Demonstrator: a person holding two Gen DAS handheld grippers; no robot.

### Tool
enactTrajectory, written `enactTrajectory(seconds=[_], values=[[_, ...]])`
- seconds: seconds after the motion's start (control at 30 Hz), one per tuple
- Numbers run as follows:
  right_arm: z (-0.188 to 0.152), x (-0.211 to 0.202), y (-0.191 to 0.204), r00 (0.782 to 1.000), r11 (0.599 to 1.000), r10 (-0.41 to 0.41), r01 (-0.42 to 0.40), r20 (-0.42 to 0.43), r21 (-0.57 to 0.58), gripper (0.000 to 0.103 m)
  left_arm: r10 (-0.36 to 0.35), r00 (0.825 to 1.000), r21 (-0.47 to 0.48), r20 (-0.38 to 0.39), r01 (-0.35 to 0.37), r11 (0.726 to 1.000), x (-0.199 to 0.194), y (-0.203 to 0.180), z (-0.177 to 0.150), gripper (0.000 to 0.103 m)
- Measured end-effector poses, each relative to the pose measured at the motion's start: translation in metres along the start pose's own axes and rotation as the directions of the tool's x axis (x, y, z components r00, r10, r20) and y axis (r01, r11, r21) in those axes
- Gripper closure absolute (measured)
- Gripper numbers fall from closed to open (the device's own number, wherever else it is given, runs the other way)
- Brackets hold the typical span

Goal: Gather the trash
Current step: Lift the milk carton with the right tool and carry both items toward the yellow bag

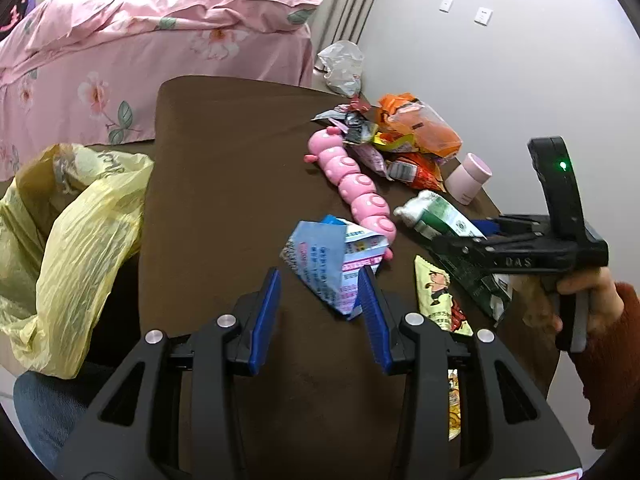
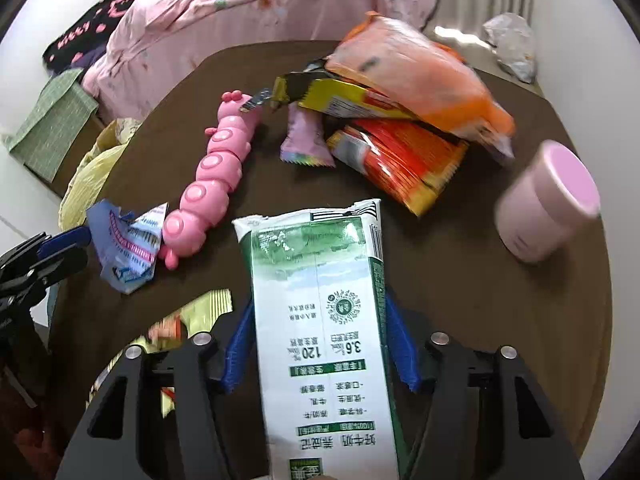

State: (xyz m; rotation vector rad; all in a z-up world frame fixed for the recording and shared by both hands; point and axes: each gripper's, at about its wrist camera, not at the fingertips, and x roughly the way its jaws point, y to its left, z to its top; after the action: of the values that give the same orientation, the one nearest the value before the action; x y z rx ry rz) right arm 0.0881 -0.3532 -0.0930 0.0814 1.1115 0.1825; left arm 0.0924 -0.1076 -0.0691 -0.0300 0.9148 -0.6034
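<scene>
My right gripper is shut on a green and white milk carton and holds it above the brown table; the carton also shows in the left wrist view. My left gripper is open, its blue fingers on either side of a crumpled blue and white wrapper that lies on the table. The wrapper also shows in the right wrist view. A yellow plastic bag hangs open at the table's left edge.
A pink caterpillar toy lies mid-table. A heap of orange, red and yellow snack wrappers sits at the far side. A pink cup stands on the right. A yellow snack packet lies near me. A pink bed is behind.
</scene>
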Motion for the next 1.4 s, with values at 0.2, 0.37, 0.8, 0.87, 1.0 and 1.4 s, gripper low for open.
enactTrajectory(seconds=[0.2, 0.37, 0.8, 0.87, 1.0, 1.4], values=[[-0.004, -0.045, 0.02, 0.983, 0.996, -0.032, 0.046, 0.179, -0.074, 0.049, -0.002, 1.0, -0.006, 0.0, 0.002, 1.0, -0.001, 0.002, -0.002, 0.065], [-0.017, -0.087, 0.019, 0.952, 0.996, -0.044, 0.065, 0.302, -0.059, 0.049, -0.011, 1.0, 0.009, 0.005, 0.011, 1.0, 0.001, -0.006, 0.001, 0.065], [-0.046, -0.107, 0.01, 0.913, 0.999, -0.033, 0.017, 0.407, 0.043, 0.05, 0.092, 0.996, 0.045, -0.012, -0.091, 0.995, 0.025, -0.019, 0.012, 0.074], [-0.047, -0.109, 0.015, 0.91, 0.999, -0.025, 0.01, 0.413, 0.04, 0.05, 0.13, 0.992, 0.074, 0.005, -0.13, 0.989, 0.026, -0.022, 0.015, 0.092], [-0.044, -0.116, 0.031, 0.903, 1.0, -0.012, 0.009, 0.429, 0.009, 0.05, 0.119, 0.99, 0.081, 0.073, -0.125, 0.989, 0.0, -0.019, 0.018, 0.1], [-0.007, -0.138, 0.116, 0.861, 0.987, 0.083, -0.003, 0.502, -0.158, 0.05, 0.232, 0.937, -0.051, 0.262, -0.227, 0.973, -0.098, 0.045, 0.026, 0.1]])
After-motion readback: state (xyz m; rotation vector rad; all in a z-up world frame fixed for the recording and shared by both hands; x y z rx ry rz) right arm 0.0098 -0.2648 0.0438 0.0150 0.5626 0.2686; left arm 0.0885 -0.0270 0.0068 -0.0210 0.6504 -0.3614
